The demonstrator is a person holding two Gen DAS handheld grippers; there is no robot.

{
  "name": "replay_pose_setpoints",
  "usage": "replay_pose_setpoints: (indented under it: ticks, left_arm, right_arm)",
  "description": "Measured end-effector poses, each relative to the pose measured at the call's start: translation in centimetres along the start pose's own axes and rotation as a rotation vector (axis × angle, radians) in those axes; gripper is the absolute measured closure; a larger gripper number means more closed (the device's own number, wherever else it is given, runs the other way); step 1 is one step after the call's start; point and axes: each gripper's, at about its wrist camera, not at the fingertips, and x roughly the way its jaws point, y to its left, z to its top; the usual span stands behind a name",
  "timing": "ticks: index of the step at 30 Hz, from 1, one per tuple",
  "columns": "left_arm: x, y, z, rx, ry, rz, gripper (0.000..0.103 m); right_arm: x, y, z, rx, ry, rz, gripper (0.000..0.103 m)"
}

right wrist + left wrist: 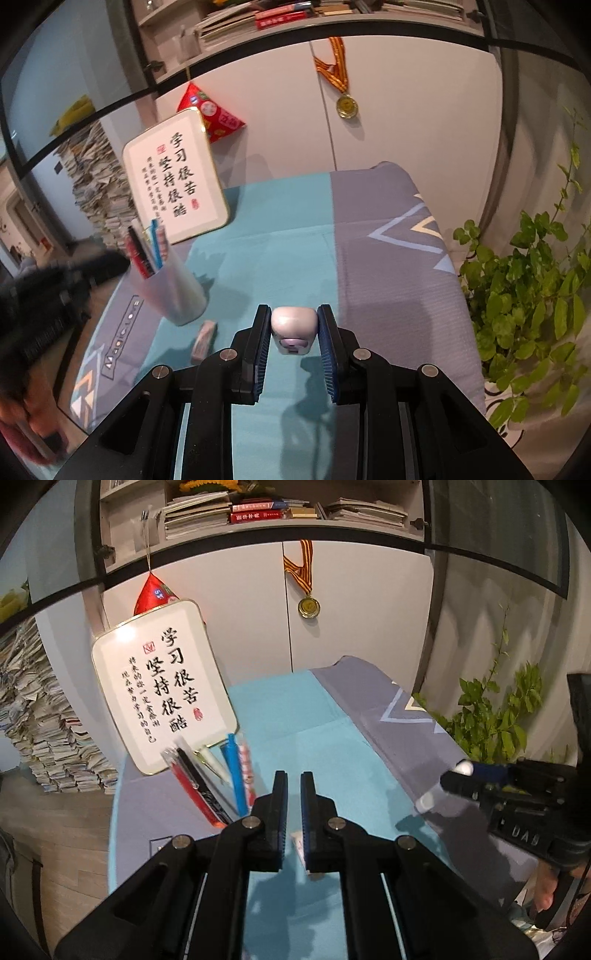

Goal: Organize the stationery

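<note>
One translucent pen cup (pixel 173 288) stands left of centre on the desk (pixel 295 236), holding about five pens (pixel 146 251). One eraser (pixel 204 339) lies just beside its base. The right gripper (pixel 294 325), lower centre, clamps one small white-and-lilac correction tape (pixel 294 328). The left gripper (pixel 293 797) is nearly closed, holding nothing.

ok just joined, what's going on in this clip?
A person with two handheld grippers is tidying stationery on a cloth-covered table. The right gripper is clamped on a small white-and-lilac object, maybe a correction tape or sharpener, held above the cloth. The left gripper holds nothing, its jaws nearly closed, just right of the pen cup, which already holds several pens. A small eraser-like piece lies on the cloth beside the cup.
</note>
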Motion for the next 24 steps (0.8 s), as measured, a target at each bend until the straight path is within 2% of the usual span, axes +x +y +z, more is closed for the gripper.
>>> replay_pose_setpoints:
  ticks: [2, 4, 7, 10, 15, 18, 19, 20, 24]
  left_arm:
    - [0.3, -0.1, -0.8, 0.008, 0.026, -0.021, 0.097]
    - [1.7, -0.7, -2.2, 0.037, 0.084, -0.024, 0.091]
    - [5.2, -1.6, -4.6, 0.04, 0.216, -0.037, 0.083]
    - [8.5, -2.2, -5.8, 0.035, 0.298, -0.011, 0.082]
    - [11.9, -2.2, -5.9, 0.021, 0.344, 0.045, 0.077]
    - [13.3, -2.1, -6.1, -0.001, 0.378, 0.046, 0.079]
    - [13.4, -1.9, -6.1, -0.012, 0.373, 0.042, 0.082]
    - [13.5, -1.8, -6.0, -0.02, 0.373, 0.04, 0.089]
    - [11.5, -1.1, -5.3, -0.064, 0.326, 0.003, 0.089]
  right_arm:
    - [0.0, 0.2, -0.3, 0.002, 0.009, 0.008, 0.076]
    - [0.1, 0.2, -0.6, 0.006, 0.013, 0.004, 0.076]
    - [0.4, 0.0, -0.8, 0.023, 0.026, 0.002, 0.076]
    - [0.5, 0.0, -1.0, 0.029, 0.031, 0.008, 0.076]
    - [0.2, -0.5, -1.6, 0.037, 0.027, 0.016, 0.076]
    - [0.4, -1.3, -1.7, 0.059, 0.025, 0.016, 0.076]
    - [0.4, -1.4, -1.7, 0.063, 0.024, 0.017, 0.076]
    - [0.5, -1.6, -1.7, 0.067, 0.024, 0.019, 0.076]
    - [0.4, -1.7, -1.7, 0.072, 0.021, 0.026, 0.076]
